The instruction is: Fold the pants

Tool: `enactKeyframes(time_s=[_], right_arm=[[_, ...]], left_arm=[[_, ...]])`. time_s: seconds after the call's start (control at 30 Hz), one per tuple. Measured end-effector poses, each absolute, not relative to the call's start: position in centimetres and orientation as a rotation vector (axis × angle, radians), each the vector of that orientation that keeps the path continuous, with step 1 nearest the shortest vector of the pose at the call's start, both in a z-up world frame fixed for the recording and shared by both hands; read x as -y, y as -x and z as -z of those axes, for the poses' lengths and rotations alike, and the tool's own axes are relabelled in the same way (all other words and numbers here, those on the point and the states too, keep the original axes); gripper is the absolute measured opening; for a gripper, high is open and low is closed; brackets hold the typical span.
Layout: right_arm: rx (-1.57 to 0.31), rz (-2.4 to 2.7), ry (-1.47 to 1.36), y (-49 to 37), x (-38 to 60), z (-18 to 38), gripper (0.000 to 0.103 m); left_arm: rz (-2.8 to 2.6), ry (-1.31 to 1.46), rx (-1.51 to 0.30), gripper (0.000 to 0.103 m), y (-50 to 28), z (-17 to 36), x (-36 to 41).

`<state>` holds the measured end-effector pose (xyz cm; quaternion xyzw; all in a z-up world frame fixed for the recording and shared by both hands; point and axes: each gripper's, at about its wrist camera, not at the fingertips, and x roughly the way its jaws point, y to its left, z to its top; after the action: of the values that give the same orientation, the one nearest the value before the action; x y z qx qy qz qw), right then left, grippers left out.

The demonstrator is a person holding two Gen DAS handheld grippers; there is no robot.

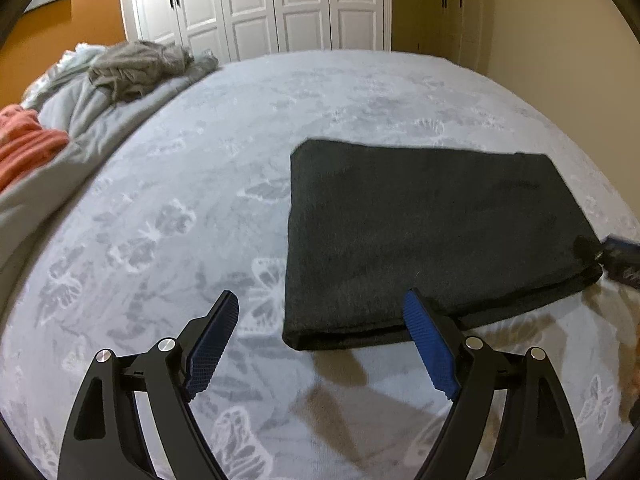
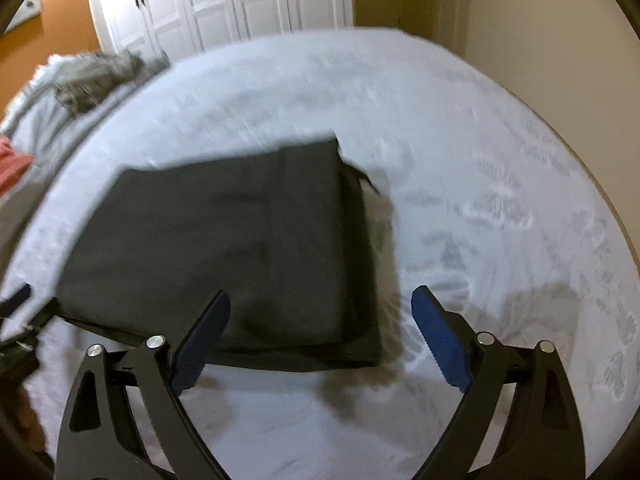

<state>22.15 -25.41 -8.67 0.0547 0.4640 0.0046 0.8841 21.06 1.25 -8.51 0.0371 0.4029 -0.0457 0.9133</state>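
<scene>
The dark grey pants [image 1: 432,236] lie folded into a flat rectangle on the bed; in the right wrist view the pants [image 2: 224,248] look blurred. My left gripper [image 1: 320,312] is open and empty, just off the pants' near left corner. My right gripper [image 2: 320,308] is open and empty above the pants' near right edge. The right gripper's tip shows at the right edge of the left wrist view [image 1: 620,256], and the left gripper shows at the left edge of the right wrist view [image 2: 16,320].
The bed [image 1: 200,168] has a light grey butterfly-print cover. A grey blanket with heaped grey clothing [image 1: 136,68] and an orange cloth [image 1: 24,140] lie at the far left. White wardrobe doors [image 1: 256,4] stand behind the bed, a beige wall to the right.
</scene>
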Motion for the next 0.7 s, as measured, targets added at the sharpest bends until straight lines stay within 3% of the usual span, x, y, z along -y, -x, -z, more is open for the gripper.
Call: enactKeyframes(time_s=[0.07,0.13,0.3,0.5,0.57,0.7], right_arm=[[-0.946,0.012,-0.093,-21.9,25.0,8.0,0.047],[-0.91,0.018,-0.01,-21.7,23.6,6.4,0.045],[-0.93,0.026,-0.013,-21.6,24.1,8.6,0.053],[-0.851,0.055,-0.031,-19.6,23.7,5.3,0.054],[-0.915,0.086,0.029,-19.9,23.5,7.0,0.061],[-1.027,0.117,-0.037,-19.9,25.4,10.0,0.061]], left_arm=[[0.098,-0.078,-0.845,0.081,-21.4,9.1,-1.3],[0.09,-0.09,-0.832,0.081,-21.5,9.2,-1.2],[0.076,-0.125,-0.794,0.081,-21.3,8.5,-0.9],[0.087,-0.102,-0.779,0.082,-20.2,7.3,-1.0],[0.094,-0.085,-0.774,0.081,-19.7,6.8,-1.0],[0.097,-0.067,-0.769,0.081,-18.3,6.1,-1.1]])
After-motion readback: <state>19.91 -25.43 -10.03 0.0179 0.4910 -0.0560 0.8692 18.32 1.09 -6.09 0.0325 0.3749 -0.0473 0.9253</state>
